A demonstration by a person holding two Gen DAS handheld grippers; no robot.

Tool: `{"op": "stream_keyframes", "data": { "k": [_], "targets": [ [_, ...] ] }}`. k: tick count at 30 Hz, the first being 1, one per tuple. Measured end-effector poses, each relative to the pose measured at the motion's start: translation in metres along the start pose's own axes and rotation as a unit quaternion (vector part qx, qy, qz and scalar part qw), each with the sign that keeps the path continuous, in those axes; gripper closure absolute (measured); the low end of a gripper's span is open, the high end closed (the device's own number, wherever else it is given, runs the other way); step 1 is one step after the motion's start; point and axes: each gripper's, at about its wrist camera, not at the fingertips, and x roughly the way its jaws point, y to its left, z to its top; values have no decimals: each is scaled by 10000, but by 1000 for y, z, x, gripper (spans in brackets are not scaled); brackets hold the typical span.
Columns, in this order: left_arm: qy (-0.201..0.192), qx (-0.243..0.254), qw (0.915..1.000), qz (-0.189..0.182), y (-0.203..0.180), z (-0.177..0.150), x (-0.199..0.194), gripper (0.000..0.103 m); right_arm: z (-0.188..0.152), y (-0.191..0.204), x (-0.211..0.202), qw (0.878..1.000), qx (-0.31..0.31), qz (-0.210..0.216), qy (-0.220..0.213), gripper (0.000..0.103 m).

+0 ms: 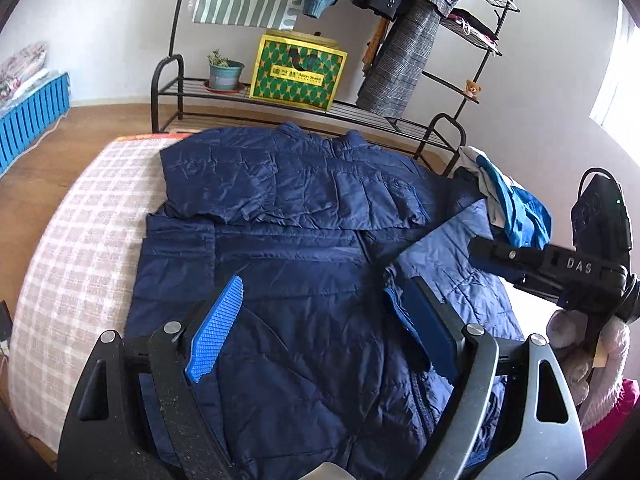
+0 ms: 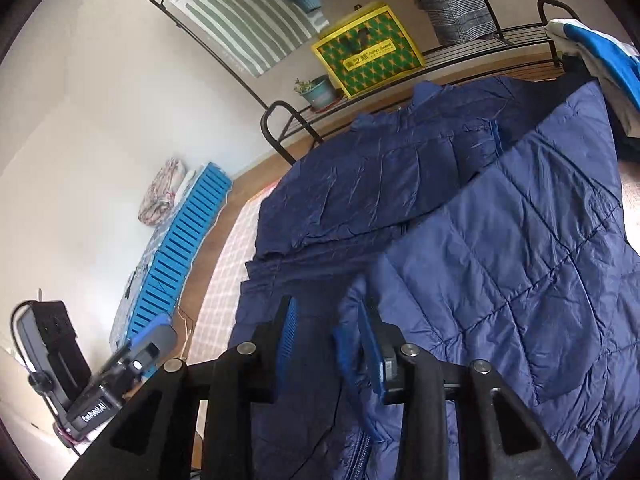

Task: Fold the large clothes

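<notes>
Sleeve-folding step. Jacket (image 1: 288,216) flat on bed (image 1: 80,240), ahead of both. Left hand-held gripper (image 1: 316,328) released; right hand-held gripper (image 2: 328,344) parted around sleeve edge. Next: clench, carry sleeve across.

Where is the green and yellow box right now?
The green and yellow box stands on the black clothes rack's low shelf behind the bed, between the potted plant and the hanging grey checked coat.

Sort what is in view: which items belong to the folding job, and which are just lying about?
Job: navy quilted jacket spread on the checked bed cover; left gripper; right gripper.

Lying about: blue and white garment, green and yellow box, potted plant, clothes rack, blue crate.
</notes>
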Motion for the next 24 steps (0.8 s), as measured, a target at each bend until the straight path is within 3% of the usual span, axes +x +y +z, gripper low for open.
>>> {"op": "stream_keyframes", "data": {
  "k": [4, 8, 13, 17, 18, 20, 21, 23, 24],
  "targets": [
    [459, -318, 9967, -595, -6, -5, 18, 18, 9, -9, -43, 9985, 180, -73, -516, 64],
    [1093, -675, 9852, -1139, -22, -9, 54, 18, 6, -18, -91, 9949, 302, -354, -895, 57],
    [1584, -606, 9788, -1152, -49, -15, 97, 18, -8, -32, -150, 9870, 311, -847, -1333, 52],
    [1840, -382, 9782, -887, -65, -19, 131, 18, -22, -40, -185, 9740, 250, -1368, -1788, 38],
    [1866, -320, 9785, -816, -67, -21, 137, 22, -24, -43, -190, 9716, 295, -1459, -1839, 38],
    [1958, -65, 9785, -642, -76, -21, 148, 64, -30, -50, -203, 9687, 421, -1505, -1926, 38],
    [1971, 63, 9786, -590, -80, -20, 152, 68, -32, -54, -209, 9672, 488, -1515, -1978, 38],
    [1839, 329, 9807, -568, -85, -15, 153, 93, -37, -60, -221, 9638, 632, -1531, -2088, 38],
    [1785, 472, 9813, -551, -89, -10, 155, 99, -39, -62, -225, 9627, 701, -1509, -2133, 38]
  ]
}}
